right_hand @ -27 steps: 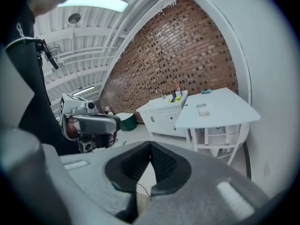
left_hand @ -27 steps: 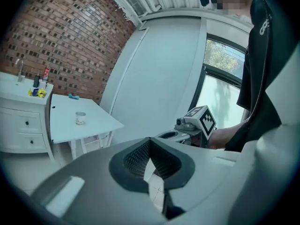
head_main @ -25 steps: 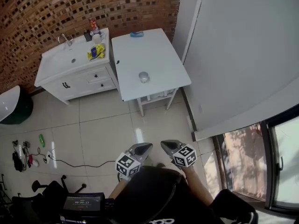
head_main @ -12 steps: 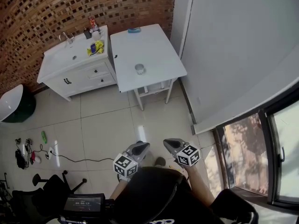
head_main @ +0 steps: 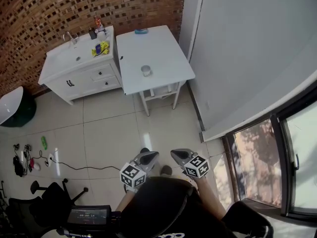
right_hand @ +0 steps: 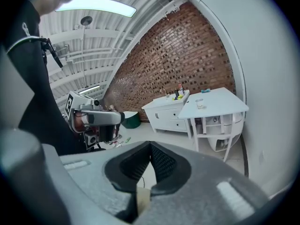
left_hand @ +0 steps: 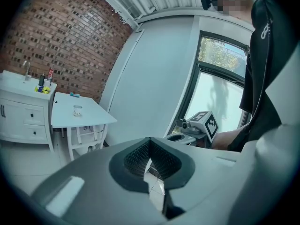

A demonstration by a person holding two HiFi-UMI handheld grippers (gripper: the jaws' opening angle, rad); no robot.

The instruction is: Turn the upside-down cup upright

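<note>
A small clear cup (head_main: 145, 71) stands on a white table (head_main: 163, 48) far ahead, across the tiled floor; I cannot tell which way up it is. It also shows small in the left gripper view, cup (left_hand: 77, 110), and in the right gripper view, cup (right_hand: 200, 105). Both grippers are held close to the person's body, far from the table. My left gripper (head_main: 150, 156) is shut with nothing in it. My right gripper (head_main: 175, 154) is likewise shut and empty. The two grippers sit side by side, tips pointing toward the table.
A white sink cabinet (head_main: 74, 68) with bottles and a yellow item (head_main: 100, 48) adjoins the table's left side. A blue object (head_main: 141, 31) lies at the table's far end. A grey wall (head_main: 237, 58) runs along the right. Cables (head_main: 29, 160) and a black chair (head_main: 54, 202) occupy the left floor.
The view has shifted slightly, so the table and cup sit a little higher and further left in the frame. Both grippers stay shut near the body.
</note>
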